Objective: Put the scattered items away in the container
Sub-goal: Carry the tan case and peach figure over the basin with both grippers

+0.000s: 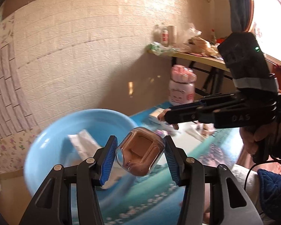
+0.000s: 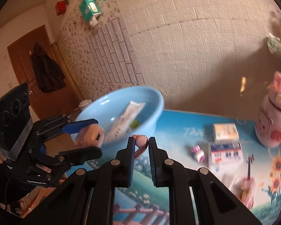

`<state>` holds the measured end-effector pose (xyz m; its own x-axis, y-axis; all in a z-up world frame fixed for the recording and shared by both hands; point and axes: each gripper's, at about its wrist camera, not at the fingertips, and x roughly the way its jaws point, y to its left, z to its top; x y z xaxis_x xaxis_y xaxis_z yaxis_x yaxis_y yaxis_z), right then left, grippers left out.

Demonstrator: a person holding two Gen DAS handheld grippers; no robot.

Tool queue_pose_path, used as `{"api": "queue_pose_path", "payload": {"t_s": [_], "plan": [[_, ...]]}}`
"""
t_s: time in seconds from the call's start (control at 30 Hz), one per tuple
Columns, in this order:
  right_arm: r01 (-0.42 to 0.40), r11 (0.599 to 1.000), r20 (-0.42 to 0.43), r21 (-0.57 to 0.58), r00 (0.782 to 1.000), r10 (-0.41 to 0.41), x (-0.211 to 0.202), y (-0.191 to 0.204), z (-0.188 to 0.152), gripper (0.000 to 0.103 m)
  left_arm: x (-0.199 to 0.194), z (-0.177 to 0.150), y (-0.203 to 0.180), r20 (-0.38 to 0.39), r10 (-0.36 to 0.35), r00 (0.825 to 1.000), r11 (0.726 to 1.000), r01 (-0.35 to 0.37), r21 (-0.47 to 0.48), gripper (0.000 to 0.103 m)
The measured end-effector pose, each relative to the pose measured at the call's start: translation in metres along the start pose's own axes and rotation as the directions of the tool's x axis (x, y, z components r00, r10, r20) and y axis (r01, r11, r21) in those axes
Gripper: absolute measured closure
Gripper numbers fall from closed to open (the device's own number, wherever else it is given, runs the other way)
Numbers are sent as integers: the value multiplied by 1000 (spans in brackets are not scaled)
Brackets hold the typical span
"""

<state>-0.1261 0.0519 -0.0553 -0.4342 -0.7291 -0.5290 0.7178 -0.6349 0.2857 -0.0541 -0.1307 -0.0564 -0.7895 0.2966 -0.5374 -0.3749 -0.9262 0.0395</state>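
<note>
A light blue basin (image 1: 52,131) stands on the picture-printed table; it also shows in the right wrist view (image 2: 149,103), with a white tube (image 2: 125,118) inside. My left gripper (image 1: 140,155) is shut on a brown earbud case in a clear cover (image 1: 140,150), held above the table beside the basin's rim; the case also shows in the right wrist view (image 2: 91,135). My right gripper (image 2: 141,146) is shut on a small pink rounded object (image 2: 141,140), just in front of the basin. In the left wrist view the right gripper (image 1: 168,118) reaches in from the right.
White medicine boxes (image 2: 225,131) (image 2: 226,151) and a small purple-capped bottle (image 2: 198,152) lie on the table to the right. A pink and white jar (image 2: 271,123) stands at the far right. A cluttered side table (image 1: 187,50) stands by the wall.
</note>
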Motion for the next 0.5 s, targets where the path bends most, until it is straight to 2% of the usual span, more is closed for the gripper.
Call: {"api": "queue_pose_path", "payload": {"t_s": [0.13,0.3,0.5], "plan": [[-41,998,16,-55,999,42,18,19,23,88,2,0,29,-9,80,997,997,-80,-19,54],[-72,993,-16,-95,997,70,51,40,38,88,11,-3,63,-59,167,984,981,-171,-88,54],[-81,993,-54,-83,996,76,79,50,42,88,18,-7,83,-89,209,974,968,-219,-126,54]]}}
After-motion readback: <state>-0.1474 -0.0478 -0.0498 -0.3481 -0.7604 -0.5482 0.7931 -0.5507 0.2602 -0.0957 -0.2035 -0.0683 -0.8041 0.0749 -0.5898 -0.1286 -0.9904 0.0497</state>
